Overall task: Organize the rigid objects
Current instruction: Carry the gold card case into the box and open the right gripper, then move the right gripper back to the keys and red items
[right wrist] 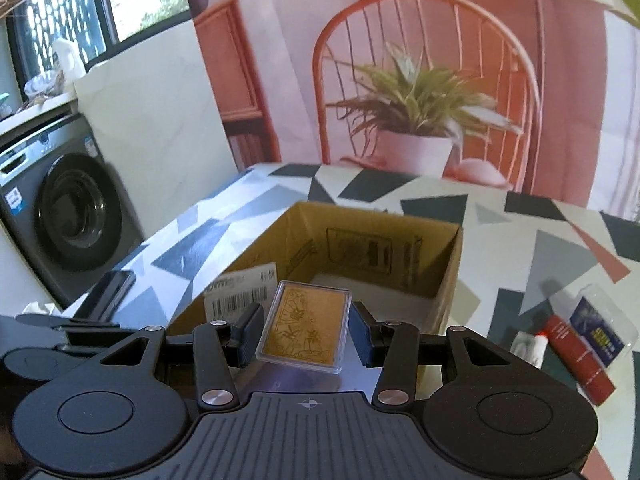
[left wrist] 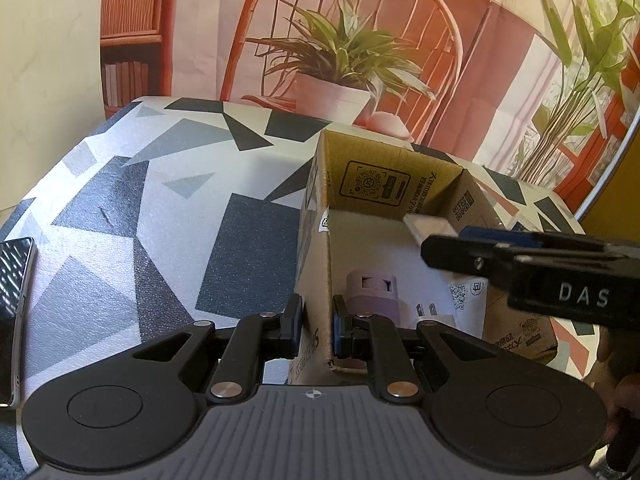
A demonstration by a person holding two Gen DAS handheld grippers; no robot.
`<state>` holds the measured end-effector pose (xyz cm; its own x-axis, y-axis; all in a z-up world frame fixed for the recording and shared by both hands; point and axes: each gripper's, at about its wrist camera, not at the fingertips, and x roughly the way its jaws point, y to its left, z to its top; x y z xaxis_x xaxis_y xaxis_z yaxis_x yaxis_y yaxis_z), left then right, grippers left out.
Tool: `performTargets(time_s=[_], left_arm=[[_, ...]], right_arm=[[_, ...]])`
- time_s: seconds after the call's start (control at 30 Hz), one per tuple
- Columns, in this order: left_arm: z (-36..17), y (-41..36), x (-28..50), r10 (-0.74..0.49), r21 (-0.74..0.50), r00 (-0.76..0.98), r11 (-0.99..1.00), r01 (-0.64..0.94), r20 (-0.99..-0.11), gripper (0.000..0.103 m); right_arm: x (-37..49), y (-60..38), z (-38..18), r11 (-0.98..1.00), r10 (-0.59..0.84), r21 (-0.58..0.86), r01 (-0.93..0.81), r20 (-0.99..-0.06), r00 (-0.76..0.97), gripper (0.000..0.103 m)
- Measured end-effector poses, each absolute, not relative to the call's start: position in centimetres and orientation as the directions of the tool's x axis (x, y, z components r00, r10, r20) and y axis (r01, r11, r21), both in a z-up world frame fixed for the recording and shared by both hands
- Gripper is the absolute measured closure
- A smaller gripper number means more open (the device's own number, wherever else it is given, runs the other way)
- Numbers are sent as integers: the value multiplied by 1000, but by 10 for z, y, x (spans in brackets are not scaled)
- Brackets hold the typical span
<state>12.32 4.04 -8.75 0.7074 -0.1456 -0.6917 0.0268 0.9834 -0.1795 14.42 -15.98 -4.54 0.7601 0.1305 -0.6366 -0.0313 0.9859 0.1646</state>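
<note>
The right gripper (right wrist: 306,330) holds a gold card in a clear hard case (right wrist: 305,326) by its two long edges, low in the frame centre, just at the near rim of the open cardboard box (right wrist: 448,272). The case looks light, stiff and slick, so it probably wants a grip across the edges, as now, not on the glossy faces, where it could slide or scuff. The left gripper (left wrist: 316,322), nearly closed, clamps the box's near left wall at lower centre, apparently steadying it. Only the left wrist view shows what lies inside the box: a lilac plug adapter (left wrist: 372,290) on the floor. Only the right wrist view shows the gold card's face, plus a red tube (right wrist: 576,356) and a blue blister pack (right wrist: 600,326) waiting on the patterned table (right wrist: 560,256) at lower right.
</note>
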Motion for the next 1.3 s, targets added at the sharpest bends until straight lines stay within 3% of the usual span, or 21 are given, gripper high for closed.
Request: performTargets(time_s=[0.3,0.63,0.97,1.3], left_arm=[[-88,40,123,-142,-174,707,984,27,-692,87],[-88,40,123,-141,-173,708,985,27,-692,87],[-88,40,123,-141,-172,708,985,27,-692,87],[-88,40,122,-140,-172,708,985,27,-692,87]], right_arm=[[132,-165,-39,987,110,158,-17,-604,790,50],[91,-220,-31,979,-137,60,196,-524,841,41],[61,-258,-72,947,-271,-17,320,-576,771,43],[55,-258,-101,942,-274,-28,335,-642,716,58]])
